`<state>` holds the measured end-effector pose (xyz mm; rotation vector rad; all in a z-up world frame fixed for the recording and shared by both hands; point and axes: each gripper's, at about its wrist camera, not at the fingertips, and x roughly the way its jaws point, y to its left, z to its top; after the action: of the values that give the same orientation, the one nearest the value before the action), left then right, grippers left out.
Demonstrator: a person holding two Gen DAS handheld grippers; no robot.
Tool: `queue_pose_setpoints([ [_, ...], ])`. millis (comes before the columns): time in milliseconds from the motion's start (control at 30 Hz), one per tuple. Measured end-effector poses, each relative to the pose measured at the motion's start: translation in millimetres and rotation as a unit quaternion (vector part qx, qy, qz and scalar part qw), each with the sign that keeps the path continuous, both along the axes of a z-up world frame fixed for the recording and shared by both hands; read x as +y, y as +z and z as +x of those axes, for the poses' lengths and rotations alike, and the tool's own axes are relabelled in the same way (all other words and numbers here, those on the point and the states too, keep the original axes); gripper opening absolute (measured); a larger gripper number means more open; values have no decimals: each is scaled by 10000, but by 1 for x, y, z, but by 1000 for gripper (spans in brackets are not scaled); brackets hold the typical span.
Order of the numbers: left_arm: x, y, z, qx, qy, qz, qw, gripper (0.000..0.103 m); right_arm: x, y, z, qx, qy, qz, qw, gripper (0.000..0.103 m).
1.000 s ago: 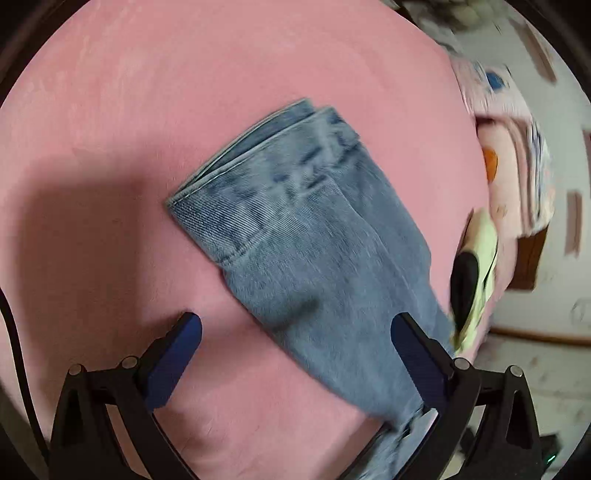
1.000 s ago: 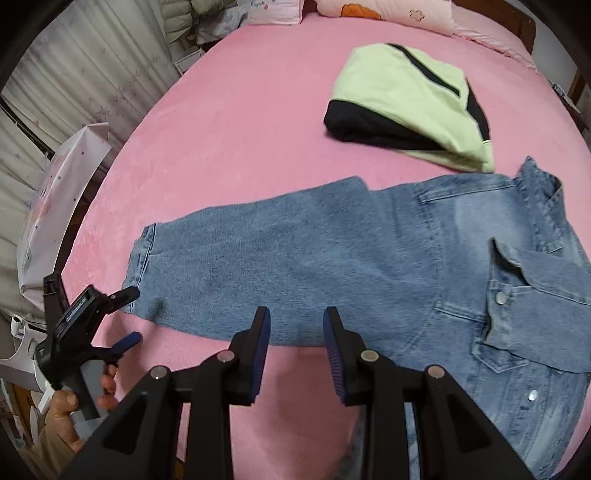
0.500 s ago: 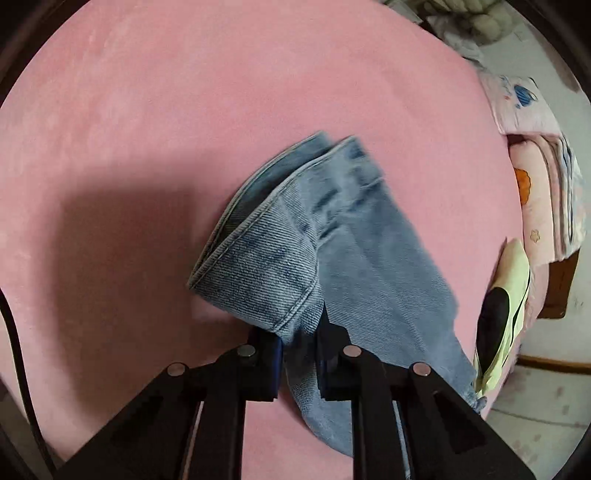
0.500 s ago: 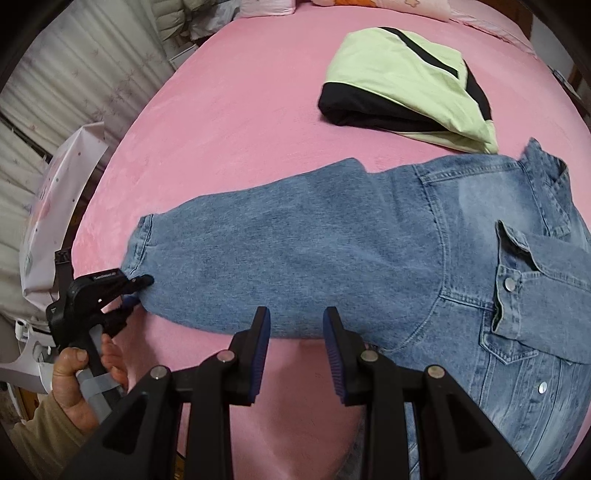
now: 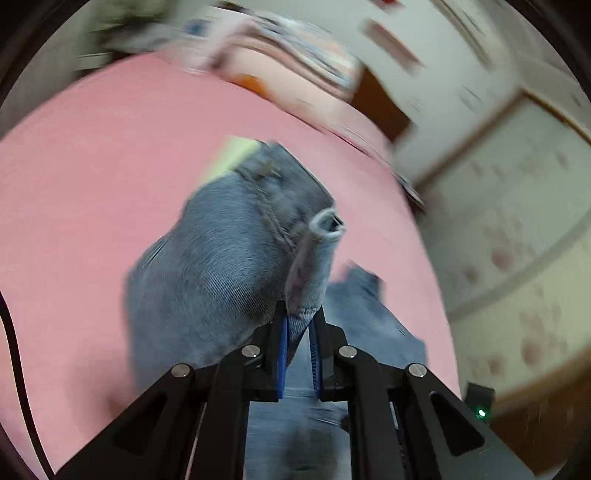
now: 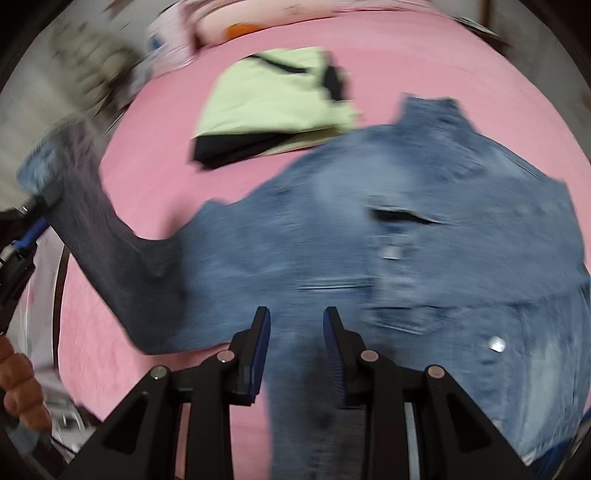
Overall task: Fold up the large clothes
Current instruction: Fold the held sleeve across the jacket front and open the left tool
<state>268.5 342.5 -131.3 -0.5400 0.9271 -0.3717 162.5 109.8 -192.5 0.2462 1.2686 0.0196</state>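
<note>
Pink fuzzy bedspread (image 6: pixel 155 122) all round, everything smeared, no writing readable. Left gripper (image 5: pixel 298 325) is clamped on the cuff of the denim jacket (image 6: pixel 424 229), sleeve (image 6: pixel 96 229) lifted off the bed. Right gripper (image 6: pixel 297 347) hangs over the jacket with fingers apart, gripping nothing. Beyond, a folded lime-and-black garment (image 6: pixel 273 99), then pillows (image 6: pixel 229 22).

pillows (image 5: pixel 295 62) motion-blurred, denim jacket (image 6: pixel 406 240) smeared, hem cut off

Blue denim jacket (image 6: pixel 424 258); pink bedspread (image 6: pixel 369 55); pale green-and-black garment (image 6: pixel 273 103).
</note>
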Motion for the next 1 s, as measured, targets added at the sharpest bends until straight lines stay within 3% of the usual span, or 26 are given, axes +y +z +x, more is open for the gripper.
queue_pose_setpoints([
  [67,-56,-13,9,115,-563,-104,9983,9,-30,0,-6,1,-282,-101,9996,29],
  [167,-114,-43,11,338,-1199,69,9922,14,-74,-3,-17,61,-659,-327,9973,29],
  [233,-147,-74,7,554,-1595,336,9851,35,-98,-7,-24,145,-869,-428,9952,30],
  [333,-170,-112,-9,1094,-1870,555,9747,52,-125,-16,-31,314,-1062,-428,9929,30],
  [400,-160,-125,-27,1364,-1847,518,9719,52,-135,-22,-32,390,-1114,-305,9925,30],
  [467,-141,-120,-46,1260,-1719,509,9757,56,-139,-28,-32,407,-1088,-166,9931,30],
  [533,-124,-109,-51,1084,-1559,616,9799,69,-139,-33,-30,381,-1020,-39,9940,30],
  [633,-89,-90,-65,806,-1204,921,9852,75,-133,-42,-23,378,-875,307,9950,30],
  [733,-53,-82,-80,824,-867,1318,9840,75,-128,-57,-12,445,-757,695,9937,30],
  [867,-18,-100,-104,1160,-380,1757,9768,75,-124,-89,1,722,-673,1143,9885,30],
  [1000,-3,-130,-112,1479,-66,1783,9728,75,-120,-119,10,988,-566,1654,9796,30],
])
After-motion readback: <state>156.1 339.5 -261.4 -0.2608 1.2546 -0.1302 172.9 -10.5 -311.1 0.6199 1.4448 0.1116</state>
